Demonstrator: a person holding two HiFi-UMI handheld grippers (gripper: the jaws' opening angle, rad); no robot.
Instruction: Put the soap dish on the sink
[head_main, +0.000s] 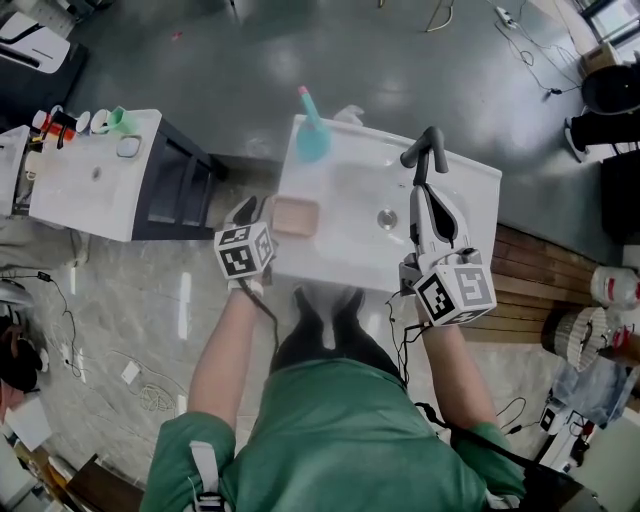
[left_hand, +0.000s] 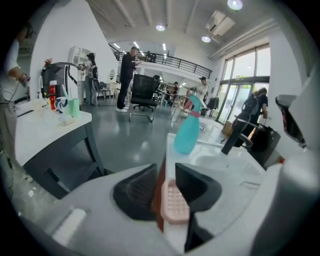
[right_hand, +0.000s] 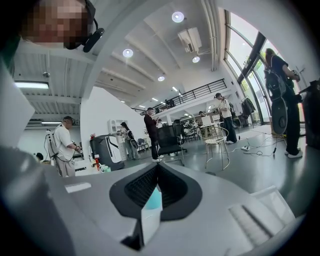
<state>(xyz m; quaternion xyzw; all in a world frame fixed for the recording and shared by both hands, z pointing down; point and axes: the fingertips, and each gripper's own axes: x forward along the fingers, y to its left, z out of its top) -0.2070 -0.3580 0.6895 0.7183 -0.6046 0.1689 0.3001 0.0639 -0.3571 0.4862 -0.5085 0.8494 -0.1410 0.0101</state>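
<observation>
Both left gripper (left_hand: 165, 176) jaws pinch the soap dish (left_hand: 175, 202) at the sink (head_main: 340, 255).

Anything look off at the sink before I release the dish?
Nothing looks spilled or damaged. The only thing to watch is that the pink rectangular soap dish lies very near the left edge of the white sink, with the left gripper shut on its rim. The teal bottle stands upright.

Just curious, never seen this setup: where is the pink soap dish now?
In the head view, the soap dish is at the left edge of the white sink, gripped by the left gripper, in front of the teal bottle.
</observation>
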